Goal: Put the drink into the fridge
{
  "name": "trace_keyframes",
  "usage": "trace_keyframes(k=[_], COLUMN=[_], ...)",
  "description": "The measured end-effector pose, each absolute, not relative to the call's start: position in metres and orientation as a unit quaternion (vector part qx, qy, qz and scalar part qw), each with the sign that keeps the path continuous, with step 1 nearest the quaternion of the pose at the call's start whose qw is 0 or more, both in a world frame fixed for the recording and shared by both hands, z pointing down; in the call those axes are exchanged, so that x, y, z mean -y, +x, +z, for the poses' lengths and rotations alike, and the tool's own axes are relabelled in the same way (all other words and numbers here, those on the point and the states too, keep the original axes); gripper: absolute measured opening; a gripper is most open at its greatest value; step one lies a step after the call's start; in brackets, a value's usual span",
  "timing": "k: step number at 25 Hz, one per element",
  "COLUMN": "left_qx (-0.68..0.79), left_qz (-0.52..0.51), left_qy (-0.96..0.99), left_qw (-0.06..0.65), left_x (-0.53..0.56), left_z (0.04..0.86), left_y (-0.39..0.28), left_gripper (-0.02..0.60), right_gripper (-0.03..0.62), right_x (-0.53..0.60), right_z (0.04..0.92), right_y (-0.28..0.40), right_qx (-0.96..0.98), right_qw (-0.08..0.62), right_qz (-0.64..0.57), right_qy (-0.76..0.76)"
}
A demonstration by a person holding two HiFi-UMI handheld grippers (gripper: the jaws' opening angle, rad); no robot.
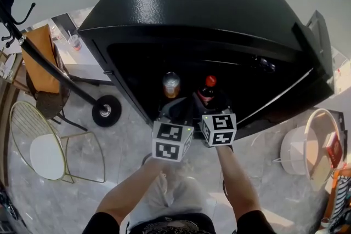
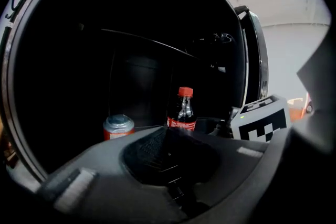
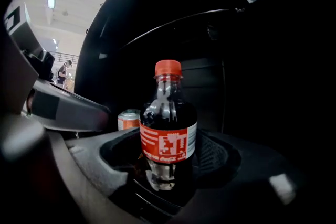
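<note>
At the far left, a wire chair [image 1: 46, 153] with a pale round seat stands on the grey floor. Just beyond it is the round black foot of a coat stand [image 1: 106, 110], whose pole slants up to the left. Farther back, a cup [image 1: 75, 42] sits on a white table [image 1: 82, 60]. The middle of the scene is taken by a black fridge [image 1: 192, 3], open toward the person, its inside dark. On the fridge floor, left of centre, an orange can [image 1: 171, 85] stands upright. The left gripper [image 2: 168, 157] is held just in front of the opening with its fingers apart and nothing between them; the can and the bottle both stand beyond it. Right of the can and well apart from it is the drink, a dark bottle [image 3: 168, 134] with a red cap and a red label. It is upright inside the fridge mouth, and the right gripper [image 3: 168, 178] has its fingers clamped on the bottle's lower body. The fridge door [image 1: 319, 41] hangs open at the right. Nearer, on the floor, is a white round stool [image 1: 299, 150].
</note>
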State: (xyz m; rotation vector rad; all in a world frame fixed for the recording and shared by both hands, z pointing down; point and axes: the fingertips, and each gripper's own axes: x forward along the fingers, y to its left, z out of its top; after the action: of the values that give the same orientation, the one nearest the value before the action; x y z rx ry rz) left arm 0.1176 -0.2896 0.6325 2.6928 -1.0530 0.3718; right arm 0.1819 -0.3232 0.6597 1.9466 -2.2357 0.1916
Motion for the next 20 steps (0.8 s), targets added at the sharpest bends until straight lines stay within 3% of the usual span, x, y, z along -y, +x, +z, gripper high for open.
trace_keyframes(k=[20], left_qx=[0.347], left_qz=[0.139], left_qy=[0.920], left_qw=[0.119], left_x=[0.299], left_z=[0.665], left_y=[0.107], left_gripper=[0.005], right_gripper=[0.307], right_x=[0.355], right_z=[0.699], right_y=[0.195], right_qx=[0.721], right_qw=[0.072], right_qz=[0.063], right_qy=[0.686])
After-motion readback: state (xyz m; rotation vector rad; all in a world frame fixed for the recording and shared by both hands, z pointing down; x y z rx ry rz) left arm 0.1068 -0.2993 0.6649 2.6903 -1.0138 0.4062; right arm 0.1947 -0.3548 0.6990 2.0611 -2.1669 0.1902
